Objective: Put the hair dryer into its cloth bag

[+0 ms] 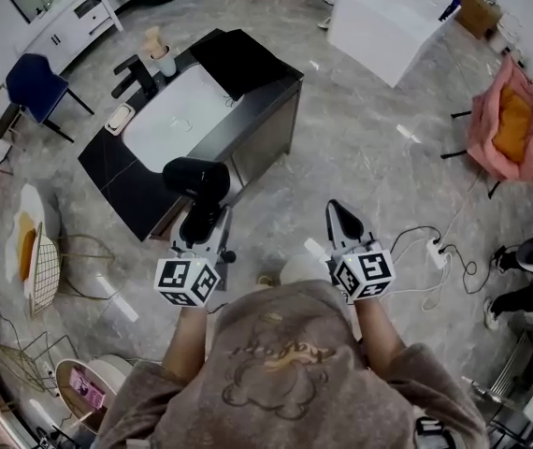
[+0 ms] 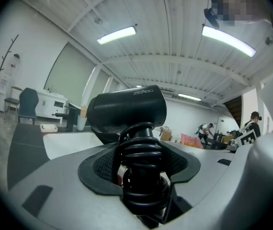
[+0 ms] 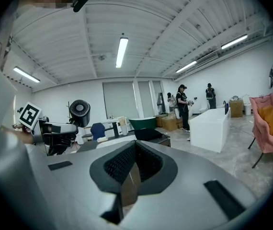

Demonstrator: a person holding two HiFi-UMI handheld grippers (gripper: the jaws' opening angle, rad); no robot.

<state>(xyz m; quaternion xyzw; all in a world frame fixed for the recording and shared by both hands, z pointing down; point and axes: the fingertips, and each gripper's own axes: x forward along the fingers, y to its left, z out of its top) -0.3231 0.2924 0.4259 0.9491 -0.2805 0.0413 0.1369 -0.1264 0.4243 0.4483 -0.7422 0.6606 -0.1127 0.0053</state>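
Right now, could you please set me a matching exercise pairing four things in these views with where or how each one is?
Things:
1. hair dryer
2. right gripper
3. blue chair
4. white basin

Places or states:
A. set into the black counter
B. jaws shut, nothing between them
C. clamped by its handle in the left gripper
D. near the white cabinet

Pairs: 1-C, 2-B, 3-D, 4-A.

Left tool point(image 1: 200, 219) clamped, right tool point(image 1: 342, 213) closed

We see a matt black plastic dryer point(image 2: 127, 110), a glossy, smooth cord point(image 2: 143, 174) and a polished, marble-look floor point(image 1: 374, 148).
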